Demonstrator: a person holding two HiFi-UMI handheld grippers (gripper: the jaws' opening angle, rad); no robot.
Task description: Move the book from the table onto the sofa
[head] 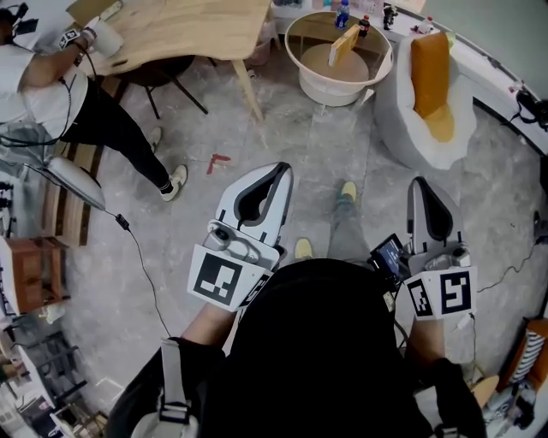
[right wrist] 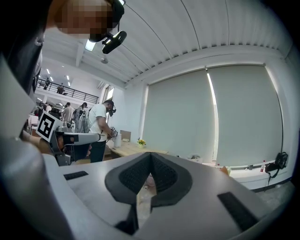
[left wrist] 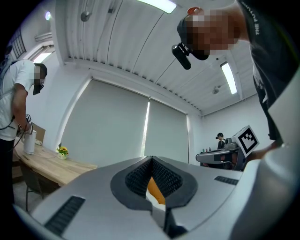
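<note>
Tilting, seemingly, flat tan book [head: 343, 44] on round table [head: 301, 73].

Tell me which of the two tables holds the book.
The round white table beside the sofa: the yellow book sits on it. The other is a rectangular wooden table.

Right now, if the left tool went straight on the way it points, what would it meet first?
Nothing close, it seems. The left tool points about level toward the window blind. The round table and sofa ahead appear to sit below that line, though depth is hard to judge.
</note>
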